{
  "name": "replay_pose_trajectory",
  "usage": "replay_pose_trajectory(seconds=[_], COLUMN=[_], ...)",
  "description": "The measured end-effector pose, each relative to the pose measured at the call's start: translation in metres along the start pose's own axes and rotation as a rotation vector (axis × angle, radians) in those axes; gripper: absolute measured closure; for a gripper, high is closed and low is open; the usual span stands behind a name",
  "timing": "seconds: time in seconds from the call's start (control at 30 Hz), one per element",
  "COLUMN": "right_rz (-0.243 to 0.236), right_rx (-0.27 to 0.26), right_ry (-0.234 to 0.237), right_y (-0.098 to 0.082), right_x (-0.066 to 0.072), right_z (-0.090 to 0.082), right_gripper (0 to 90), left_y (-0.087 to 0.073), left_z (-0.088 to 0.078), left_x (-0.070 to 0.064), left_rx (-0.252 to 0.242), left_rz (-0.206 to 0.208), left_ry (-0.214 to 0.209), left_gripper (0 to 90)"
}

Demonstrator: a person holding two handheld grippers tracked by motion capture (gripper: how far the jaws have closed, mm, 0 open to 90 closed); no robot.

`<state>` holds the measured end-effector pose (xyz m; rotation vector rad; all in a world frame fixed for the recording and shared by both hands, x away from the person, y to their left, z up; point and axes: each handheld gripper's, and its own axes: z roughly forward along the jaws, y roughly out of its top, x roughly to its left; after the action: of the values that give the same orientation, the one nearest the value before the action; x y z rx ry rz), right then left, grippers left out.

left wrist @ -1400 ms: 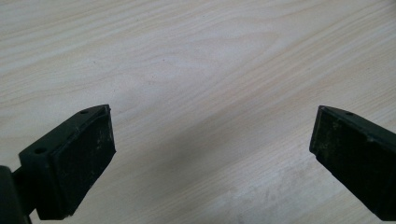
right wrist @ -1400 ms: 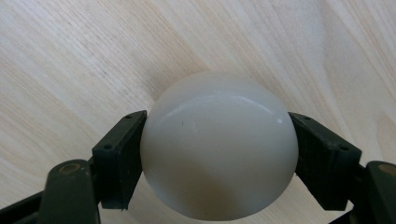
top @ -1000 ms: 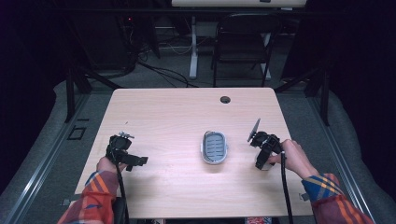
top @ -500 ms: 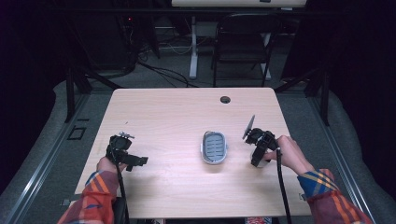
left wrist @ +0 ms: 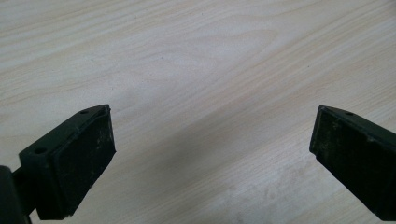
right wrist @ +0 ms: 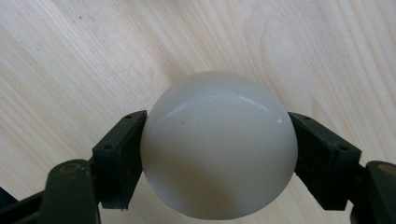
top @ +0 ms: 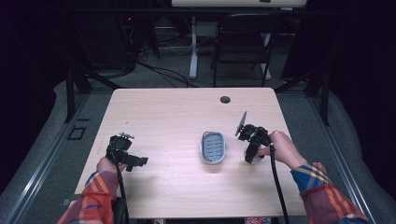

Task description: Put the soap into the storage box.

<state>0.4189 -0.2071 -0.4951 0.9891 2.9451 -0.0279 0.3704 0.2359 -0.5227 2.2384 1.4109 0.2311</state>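
**Ana:** Dark room all round, cables and a folding chair beyond the far edge, and one pale wood-grain counter (top: 159, 116) in the light. Start at the left for me.

**Ben:** Near-left, the left tool (top: 139, 161) rests low over bare wood. In the left gripper view its jaws stand wide apart with nothing between them, only grain underneath.

**Ana:** And the middle?

**Ben:** A small oval grey-rimmed plastic dish with a slotted pale-blue insert (top: 213, 147), sitting flat on the counter, looks empty from the high view.

**Ana:** Then the right side.

**Ben:** The right tool (top: 250, 157) is just right of that dish, pointing down. In the right gripper view its two black pads (right wrist: 120, 156) are clamped on either side of a smooth white rounded object, egg- or soap-like (right wrist: 218, 142). I can't tell from these views whether it is lifted or still touching the wood.

**Ana:** So which step is this?

**Ben:** My reading: the grab is done and this is the carry, with the dish as the likely target.

**Ana:** What does the next move need?

**Ben:** Travel left until the white piece is centred over the insert, keep the grip firm since that glossy curve could slip, lower it into the rim, and only then part the jaws. The left tool could steady the dish if it slides.
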Motion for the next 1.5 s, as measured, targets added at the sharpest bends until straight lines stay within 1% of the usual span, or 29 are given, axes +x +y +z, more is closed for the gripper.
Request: replay_pose_trajectory(seconds=[0.03, 0.13, 0.27, 0.47, 0.57, 0.63, 0.7, 0.87, 1.0, 1.17, 1.33, 1.43, 1.5], right_rz=[-0.010, -0.021, -0.024, -0.037, -0.039, -0.053, -0.054, -0.073, -0.086, -0.095, -0.115, -0.131, -0.133], right_rx=[0.011, 0.013, 0.006, 0.011, 0.000, 0.007, 0.004, 0.003, 0.006, -0.002, -0.002, -0.001, -0.004], right_ry=[0.000, -0.003, -0.004, -0.011, -0.012, -0.019, -0.018, -0.025, -0.034, -0.038, -0.049, -0.045, -0.047], right_y=[0.002, 0.006, 0.010, 0.017, 0.020, 0.023, 0.025, 0.033, 0.038, 0.045, 0.053, 0.059, 0.061], right_x=[0.000, 0.000, 0.001, 0.001, 0.002, 0.002, 0.003, 0.005, 0.007, 0.009, 0.012, 0.015, 0.017], right_z=[-0.002, -0.004, -0.007, -0.013, -0.015, -0.018, -0.019, -0.024, -0.027, -0.033, -0.039, -0.042, -0.042], right_gripper=[24.2, 24.2, 24.2, 24.3, 24.3, 24.3, 24.3, 24.3, 24.3, 24.3, 24.3, 24.3, 24.3], left_y=[0.000, 0.000, 0.000, 0.000, 0.000, 0.000, 0.000, 0.000, 0.000, 0.000, 0.000, 0.000, 0.000], left_z=[0.000, 0.000, 0.000, 0.000, 0.001, 0.001, 0.001, 0.001, 0.001, 0.001, 0.001, 0.001, 0.001], left_x=[0.000, 0.000, 0.000, 0.000, 0.000, 0.000, 0.000, 0.000, 0.000, 0.000, 0.000, 0.000, 0.000], left_rx=[0.001, 0.000, 0.002, 0.004, 0.003, 0.003, 0.004, 0.011, 0.009, 0.011, 0.011, 0.011, 0.011], left_rz=[0.001, -0.002, -0.002, -0.001, 0.000, 0.001, 0.001, 0.006, 0.001, 0.011, 0.007, 0.007, 0.008], left_ry=[0.000, 0.000, -0.001, -0.002, -0.001, -0.001, -0.002, -0.004, -0.003, -0.006, -0.005, -0.004, -0.004], left_gripper=[0.1, 0.1, 0.1, 0.1, 0.1, 0.1, 0.1, 0.1, 0.1, 0.1, 0.1, 0.1, 0.1])
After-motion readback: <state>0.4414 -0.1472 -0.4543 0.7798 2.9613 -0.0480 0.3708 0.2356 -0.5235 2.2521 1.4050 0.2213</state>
